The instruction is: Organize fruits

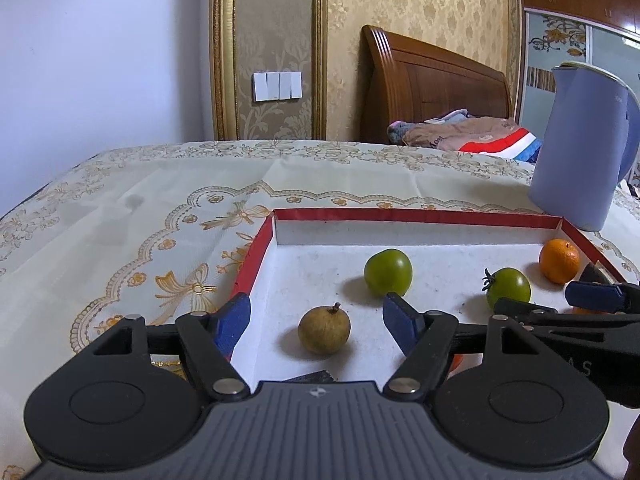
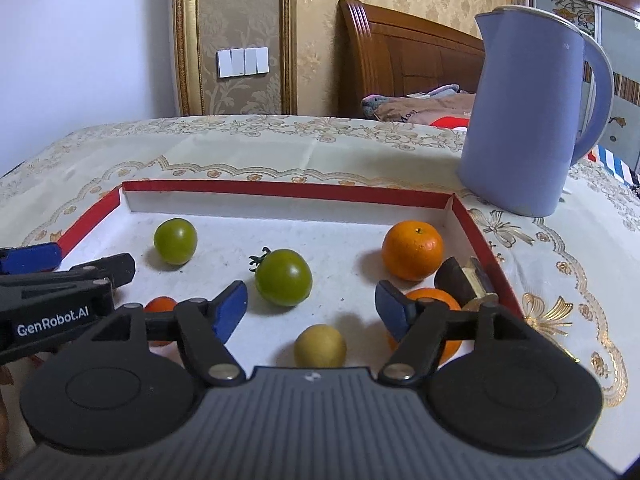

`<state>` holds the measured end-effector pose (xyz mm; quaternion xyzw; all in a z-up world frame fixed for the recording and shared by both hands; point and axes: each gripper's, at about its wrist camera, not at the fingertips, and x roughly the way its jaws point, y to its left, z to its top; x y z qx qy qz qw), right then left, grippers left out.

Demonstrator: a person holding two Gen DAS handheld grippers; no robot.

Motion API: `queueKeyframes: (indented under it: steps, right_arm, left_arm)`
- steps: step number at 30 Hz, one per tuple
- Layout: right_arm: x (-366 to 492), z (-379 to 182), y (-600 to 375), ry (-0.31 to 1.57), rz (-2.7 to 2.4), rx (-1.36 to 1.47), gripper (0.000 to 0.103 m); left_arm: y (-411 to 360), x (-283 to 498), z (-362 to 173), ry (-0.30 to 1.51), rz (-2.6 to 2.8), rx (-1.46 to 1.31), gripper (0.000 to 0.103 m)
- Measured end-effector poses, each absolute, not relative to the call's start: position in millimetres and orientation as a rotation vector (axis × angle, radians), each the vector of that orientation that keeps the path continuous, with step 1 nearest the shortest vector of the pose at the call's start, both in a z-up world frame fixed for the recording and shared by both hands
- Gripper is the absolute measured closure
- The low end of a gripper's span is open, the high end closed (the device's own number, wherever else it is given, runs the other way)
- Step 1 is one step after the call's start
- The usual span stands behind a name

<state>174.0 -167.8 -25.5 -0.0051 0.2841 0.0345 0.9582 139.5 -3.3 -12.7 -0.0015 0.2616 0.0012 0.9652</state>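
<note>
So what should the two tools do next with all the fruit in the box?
Probably lift both away. The left tool stands open around the small tan round fruit without pressing it, and the right tool is open above the small yellow round fruit. Both fruits already lie inside the red-rimmed white box.

Looked like somebody's bedroom at home: a wooden headboard (image 1: 432, 88) with folded bedding (image 1: 460, 132) in front of it, gold damask wallpaper (image 1: 400, 8) behind it, wall switches (image 1: 277, 86) to its left.
</note>
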Motion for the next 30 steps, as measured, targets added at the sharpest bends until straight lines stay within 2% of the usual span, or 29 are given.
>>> queueKeyframes:
  steps: [10,11,17,23,30]
  right_arm:
    - [155,-23,-171,0.549,0.086,0.020,0.014]
    - [154,-24,-171,0.547,0.083,0.020,0.014]
    - [149,-21,-173,0.524,0.076,0.041,0.013]
    - [131,-19,-176,0.481,0.047,0.032,0.004]
    - [104,-17,-194,0.461,0.070,0.123,0.004]
  left_arm:
    - [1,124,-10,0.512,-0.009,-0.019,0.029]
    - [2,123,-10,0.510,-0.011,-0.026,0.026]
    - [3,120,-8,0.511,-0.019,-0.034,0.026]
    - [8,104,-7,0.499,-0.037,-0.041,0.026]
    - [6,84,-4,0.469,-0.037,-0.014,0.025]
